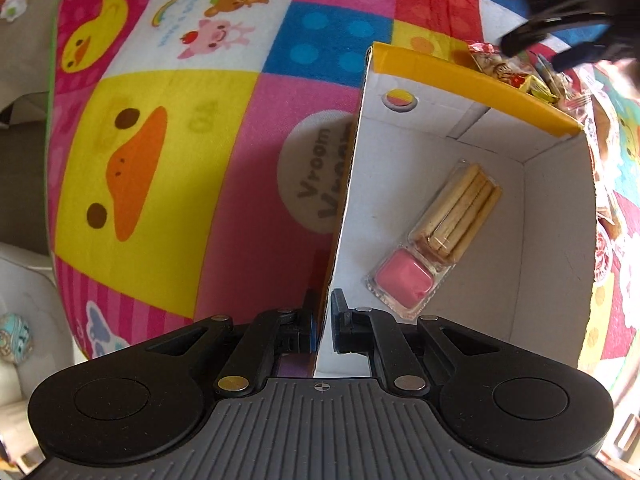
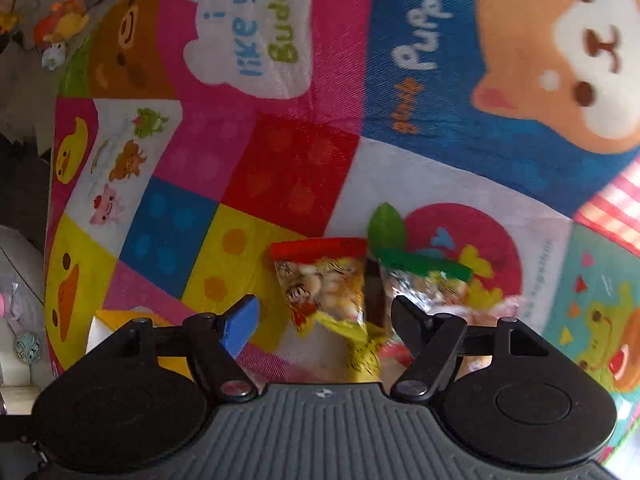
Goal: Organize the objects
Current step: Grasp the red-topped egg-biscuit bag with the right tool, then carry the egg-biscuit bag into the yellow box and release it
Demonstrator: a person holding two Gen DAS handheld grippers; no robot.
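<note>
My left gripper (image 1: 325,312) points down and is shut on the left wall of an open cardboard box (image 1: 460,76), white inside with a yellow rim. A clear pack of biscuit sticks with pink dip (image 1: 440,236) lies on the box floor. Beyond the far rim lies a red-topped snack packet (image 1: 496,66), with my right gripper (image 1: 534,56) hanging over it. In the right wrist view my right gripper (image 2: 325,306) is open above the red-topped packet (image 2: 320,276), its fingers on either side and not touching it. A green-topped packet (image 2: 432,276) lies just to its right.
Everything sits on a colourful cartoon play mat (image 1: 180,140). More wrapped snacks (image 1: 604,200) lie along the right outside of the box. A box corner (image 2: 108,320) shows at the lower left of the right wrist view. Small toys (image 2: 60,28) sit off the mat's far corner.
</note>
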